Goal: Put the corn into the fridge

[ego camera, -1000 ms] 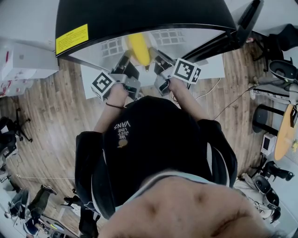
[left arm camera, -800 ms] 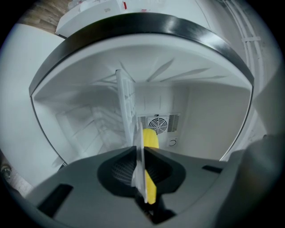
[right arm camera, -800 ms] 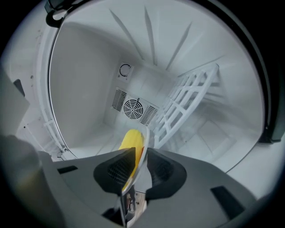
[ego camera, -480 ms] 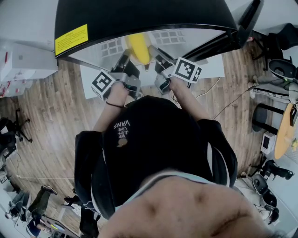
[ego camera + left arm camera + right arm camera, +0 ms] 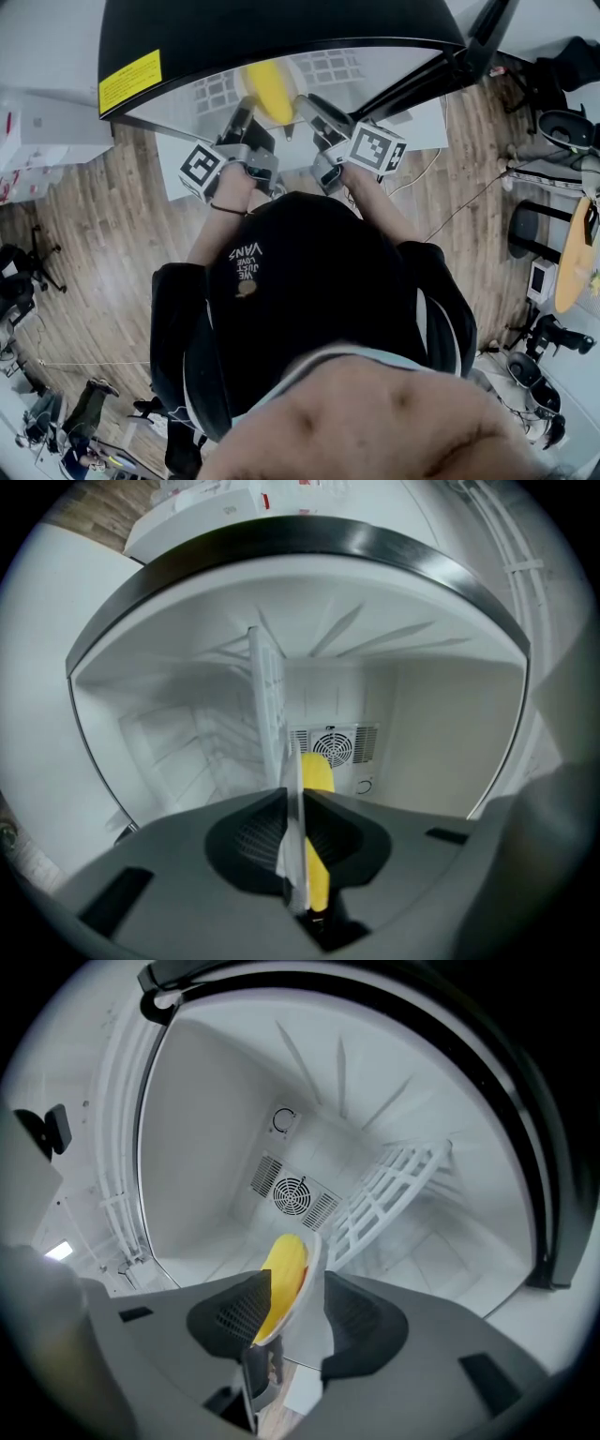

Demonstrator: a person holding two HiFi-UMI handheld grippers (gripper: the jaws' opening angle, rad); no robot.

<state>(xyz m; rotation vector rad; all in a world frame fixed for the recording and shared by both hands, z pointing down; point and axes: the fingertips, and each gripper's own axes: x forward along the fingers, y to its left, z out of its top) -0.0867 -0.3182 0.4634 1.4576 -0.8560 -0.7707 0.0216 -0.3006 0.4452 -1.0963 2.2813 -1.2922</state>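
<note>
The left gripper is clamped on the rim of a white plate carrying the corn, in the open fridge mouth. The right gripper has just been opening its jaws; they stand wide, the plate's rim loose between them

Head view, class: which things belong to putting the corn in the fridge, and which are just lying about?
Job: corn; plate under it; fridge; left gripper, shut on the plate; right gripper, jaws just been opening, plate between them.
Lying about: boxes; chair; table.
</note>
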